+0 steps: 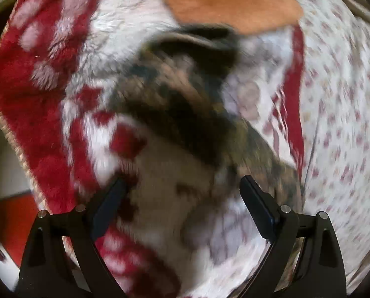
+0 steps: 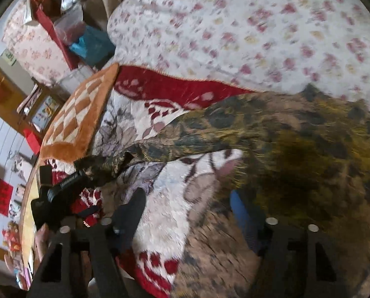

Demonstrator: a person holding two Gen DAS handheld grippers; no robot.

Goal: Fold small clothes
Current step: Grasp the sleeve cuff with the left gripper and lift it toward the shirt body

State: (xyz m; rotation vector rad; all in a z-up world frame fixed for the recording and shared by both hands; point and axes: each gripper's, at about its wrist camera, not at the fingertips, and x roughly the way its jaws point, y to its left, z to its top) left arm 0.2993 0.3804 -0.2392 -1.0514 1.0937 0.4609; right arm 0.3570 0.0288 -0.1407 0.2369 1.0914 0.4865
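Note:
A small brown, olive and black patterned garment [image 2: 296, 149] lies on a red and white floral blanket [image 2: 165, 193]. In the left wrist view the garment [image 1: 185, 114] stretches away from the camera, blurred. My left gripper [image 1: 182, 183] is open above the blanket, with the near end of the garment between its fingers. In the right wrist view my right gripper [image 2: 187, 196] is open; its left finger [image 2: 132, 208] shows, and the right finger is partly hidden under the garment. The left gripper [image 2: 60, 188] shows there too, at the garment's thin far end.
An orange and white checked cushion [image 2: 78, 116] lies on the blanket, also in the left wrist view [image 1: 229, 2]. A white floral bedsheet [image 2: 247, 29] covers the bed behind. Boxes and bags [image 2: 68, 24] stand beyond the bed. The blanket's edge [image 1: 8, 124] drops at the left.

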